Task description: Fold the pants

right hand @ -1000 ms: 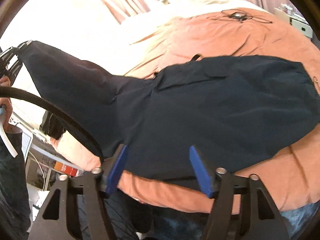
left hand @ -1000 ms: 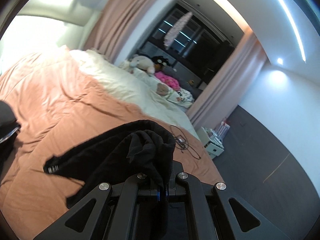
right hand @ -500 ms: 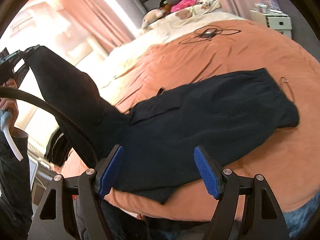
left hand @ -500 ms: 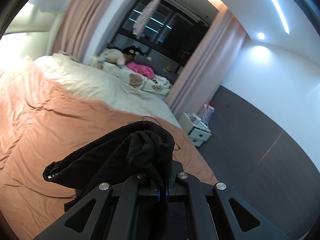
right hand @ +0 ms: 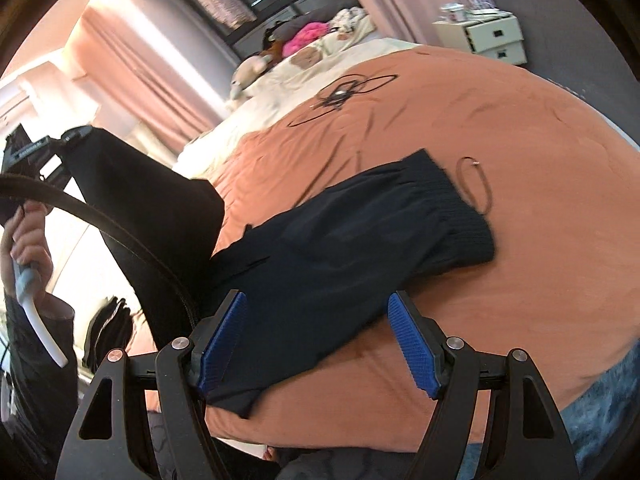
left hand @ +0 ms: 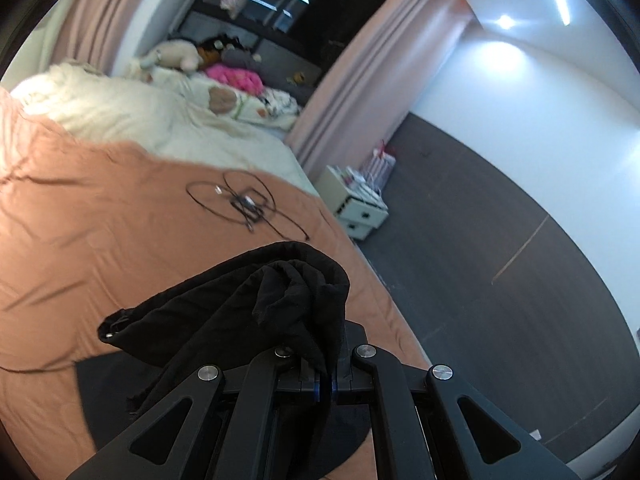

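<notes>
A wide bed is covered by an orange bedspread (right hand: 500, 128), with a cream duvet (left hand: 132, 120) and a heap of soft toys and pillows lying toward its head. Black pants (right hand: 352, 240) are spread across the near part of the bedspread, waistband end to the right, while one leg is lifted off the bed on the left. That raised fabric (left hand: 256, 312) is bunched and clamped between the closed jaws of the left gripper (left hand: 326, 384), which is seen at the far left of the right wrist view with a hand (right hand: 28, 240) on its handle. The right gripper (right hand: 316, 344) is held over the pants' near edge, its blue pads (right hand: 412, 348) spread apart and pinching nothing. A white bedside cabinet (left hand: 356, 208) is stood beside the bed, a tangled black cable (left hand: 248, 204) is left on the bedspread, and a thin cord loop (right hand: 476, 184) lies just beside the waistband.
</notes>
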The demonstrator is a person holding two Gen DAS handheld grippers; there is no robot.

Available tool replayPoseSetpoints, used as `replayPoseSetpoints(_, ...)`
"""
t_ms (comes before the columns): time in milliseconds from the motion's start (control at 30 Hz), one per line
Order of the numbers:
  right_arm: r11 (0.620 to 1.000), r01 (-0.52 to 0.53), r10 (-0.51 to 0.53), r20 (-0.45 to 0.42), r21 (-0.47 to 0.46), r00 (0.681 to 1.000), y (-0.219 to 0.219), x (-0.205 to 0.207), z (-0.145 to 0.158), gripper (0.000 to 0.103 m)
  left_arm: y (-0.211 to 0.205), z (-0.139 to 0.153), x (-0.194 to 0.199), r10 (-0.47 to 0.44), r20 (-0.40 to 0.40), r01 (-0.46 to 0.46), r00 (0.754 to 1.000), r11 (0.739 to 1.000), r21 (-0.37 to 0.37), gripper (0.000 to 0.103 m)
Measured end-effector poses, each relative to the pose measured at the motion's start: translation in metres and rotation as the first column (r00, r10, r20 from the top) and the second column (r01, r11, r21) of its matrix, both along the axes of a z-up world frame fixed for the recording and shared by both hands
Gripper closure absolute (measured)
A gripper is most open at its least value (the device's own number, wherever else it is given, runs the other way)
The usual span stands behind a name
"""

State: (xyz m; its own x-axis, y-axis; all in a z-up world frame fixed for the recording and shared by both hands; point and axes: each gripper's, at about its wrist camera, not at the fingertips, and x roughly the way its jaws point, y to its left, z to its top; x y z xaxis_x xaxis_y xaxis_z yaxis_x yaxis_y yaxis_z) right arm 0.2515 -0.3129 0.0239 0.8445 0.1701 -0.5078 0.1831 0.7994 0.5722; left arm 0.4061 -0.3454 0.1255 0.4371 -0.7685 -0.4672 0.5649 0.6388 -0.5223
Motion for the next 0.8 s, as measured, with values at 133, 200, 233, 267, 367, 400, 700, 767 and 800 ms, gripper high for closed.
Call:
replayPoseSetpoints(133,1.0,0.022,-0.022,-0.012,0.007,1.0,-0.003,-0.005,-0.001,0.031,-0.035,-0.023,0.001,-0.056,-0.039,0.056,0.998,0.998,0.013,0.1)
replayPoseSetpoints(200,0.999,0.033,-0.033,-0.022,0.009,0.999,-0.007,-0.01,-0.005,0.031,-0.049,-0.032,0.0,-0.08,-0.055,0.081,0.995,0.997,0.018,0.1)
replayPoseSetpoints(233,0.999,0.036,-0.036,-0.027,0.01,0.999,-0.011,-0.009,-0.004,0.031,-0.055,-0.036,-0.001,-0.09,-0.062,0.092,0.994,0.996,0.022,0.1)
replayPoseSetpoints(267,0.999,0.042,-0.041,-0.031,0.012,0.999,-0.014,-0.009,-0.004,0.031,-0.063,-0.041,-0.002,-0.102,-0.071,0.104,0.992,0.994,0.025,0.1)
replayPoseSetpoints(367,0.998,0.063,-0.062,-0.046,0.026,0.997,-0.019,-0.011,-0.007,0.031,-0.085,-0.056,-0.007,-0.14,-0.093,0.144,0.986,0.989,0.037,0.1)
replayPoseSetpoints(400,0.997,0.068,-0.067,-0.05,0.029,0.997,-0.021,-0.012,-0.007,0.031,-0.094,-0.062,-0.009,-0.152,-0.101,0.157,0.983,0.987,0.041,0.1)
replayPoseSetpoints(700,0.989,0.12,-0.114,-0.081,0.082,0.99,-0.032,-0.017,-0.015,0.031,-0.158,-0.103,-0.029,-0.261,-0.167,0.276,0.951,0.958,0.073,0.1)
replayPoseSetpoints(767,0.987,0.125,-0.117,-0.084,0.099,0.99,-0.034,-0.016,-0.02,0.031,-0.171,-0.11,-0.033,-0.283,-0.177,0.3,0.943,0.951,0.08,0.1)
replayPoseSetpoints(800,0.986,0.128,-0.119,-0.087,0.11,0.989,-0.038,-0.016,-0.023,0.031,-0.177,-0.113,-0.033,-0.292,-0.182,0.31,0.939,0.947,0.081,0.1)
